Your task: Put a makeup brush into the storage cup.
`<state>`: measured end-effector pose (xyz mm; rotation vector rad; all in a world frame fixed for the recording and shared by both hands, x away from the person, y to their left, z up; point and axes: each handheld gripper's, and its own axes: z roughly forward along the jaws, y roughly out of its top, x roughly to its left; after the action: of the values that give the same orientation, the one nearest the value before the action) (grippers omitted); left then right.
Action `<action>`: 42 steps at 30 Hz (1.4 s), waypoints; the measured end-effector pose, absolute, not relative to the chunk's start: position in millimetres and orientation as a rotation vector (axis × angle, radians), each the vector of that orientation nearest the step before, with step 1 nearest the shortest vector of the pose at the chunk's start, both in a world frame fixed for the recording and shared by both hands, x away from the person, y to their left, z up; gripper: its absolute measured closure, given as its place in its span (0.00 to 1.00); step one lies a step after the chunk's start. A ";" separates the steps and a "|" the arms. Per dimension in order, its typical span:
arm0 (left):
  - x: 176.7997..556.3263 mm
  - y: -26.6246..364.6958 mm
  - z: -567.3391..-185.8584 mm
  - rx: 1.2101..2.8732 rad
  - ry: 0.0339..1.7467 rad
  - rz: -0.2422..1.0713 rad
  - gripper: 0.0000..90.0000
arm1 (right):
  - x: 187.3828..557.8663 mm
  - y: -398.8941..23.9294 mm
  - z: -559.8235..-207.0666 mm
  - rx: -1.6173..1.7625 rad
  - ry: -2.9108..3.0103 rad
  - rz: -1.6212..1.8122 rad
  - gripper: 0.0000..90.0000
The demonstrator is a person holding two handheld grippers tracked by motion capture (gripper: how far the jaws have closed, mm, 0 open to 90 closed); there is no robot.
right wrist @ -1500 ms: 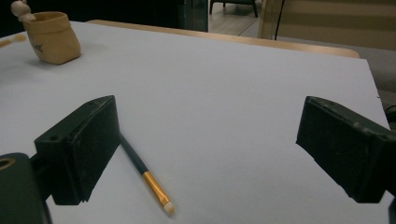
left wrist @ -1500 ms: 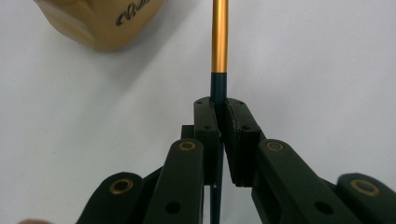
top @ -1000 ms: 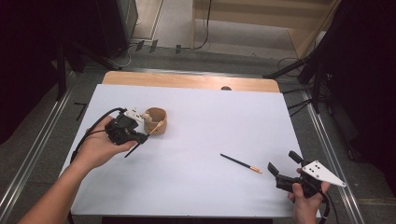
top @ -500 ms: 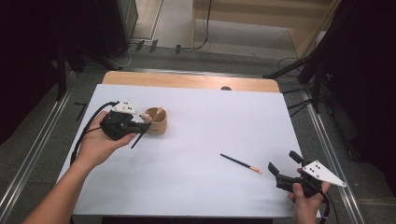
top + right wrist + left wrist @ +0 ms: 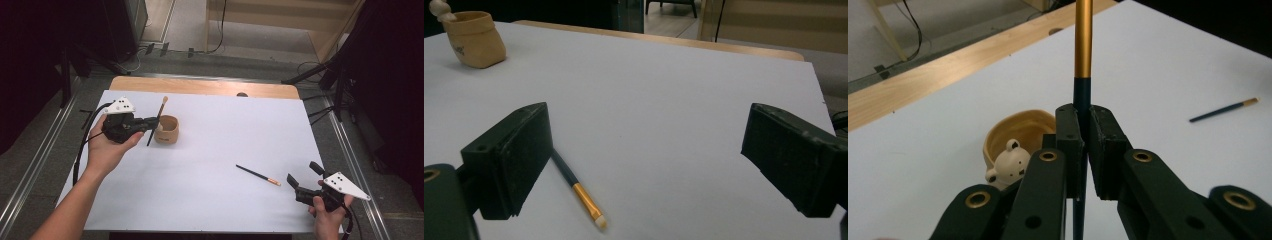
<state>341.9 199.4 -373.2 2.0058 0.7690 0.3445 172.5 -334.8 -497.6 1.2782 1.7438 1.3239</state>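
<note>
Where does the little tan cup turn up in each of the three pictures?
High view: the cup stands left of centre on the white table, just right of the left tool.
Left gripper view: lower left of centre, behind the shut jaws.
Right gripper view: top left corner.
Shared landmark: the brush lying on the table.

Cup [image 5: 166, 130]: on the table [image 5: 215, 125], near its far left corner. Loose brush [image 5: 258, 175]: toward the near right corner, well apart from the cup.
</note>
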 end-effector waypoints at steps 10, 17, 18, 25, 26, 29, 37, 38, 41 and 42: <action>341.8 201.9 -368.2 1.849 0.760 0.450 0.95 | 172.1 -335.2 -497.4 1.280 1.740 1.324 0.08; 342.9 204.4 -372.4 1.726 0.768 0.465 0.95 | 171.7 -335.7 -497.2 1.280 1.740 1.321 0.08; 342.9 204.6 -374.5 1.703 0.750 0.489 0.95 | 171.6 -335.7 -497.2 1.282 1.740 1.322 0.08; 345.4 201.8 -375.8 1.632 0.713 0.533 0.95 | 171.8 -335.7 -497.3 1.281 1.740 1.320 0.08; 346.7 200.1 -376.4 1.607 0.705 0.544 0.95 | 171.8 -335.6 -497.3 1.279 1.740 1.321 0.08; 349.4 197.0 -379.2 1.587 0.700 0.543 0.95 | 171.8 -335.6 -497.3 1.281 1.740 1.321 0.08; 355.3 189.1 -386.2 1.553 0.716 0.527 0.95 | 170.9 -337.2 -497.2 1.282 1.735 1.321 0.08; 356.6 187.5 -387.8 1.548 0.728 0.533 0.95 | 170.7 -337.5 -497.1 1.285 1.735 1.322 0.08; 358.3 186.1 -390.3 1.540 0.738 0.532 0.95 | 170.4 -338.4 -497.1 1.282 1.733 1.321 0.08; 358.6 185.7 -392.3 1.522 0.753 0.532 0.95 | 170.3 -338.4 -497.1 1.284 1.732 1.321 0.08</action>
<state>358.6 185.7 -392.3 1.5222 0.7530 0.5324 170.3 -338.4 -497.1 1.2836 1.7322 1.3206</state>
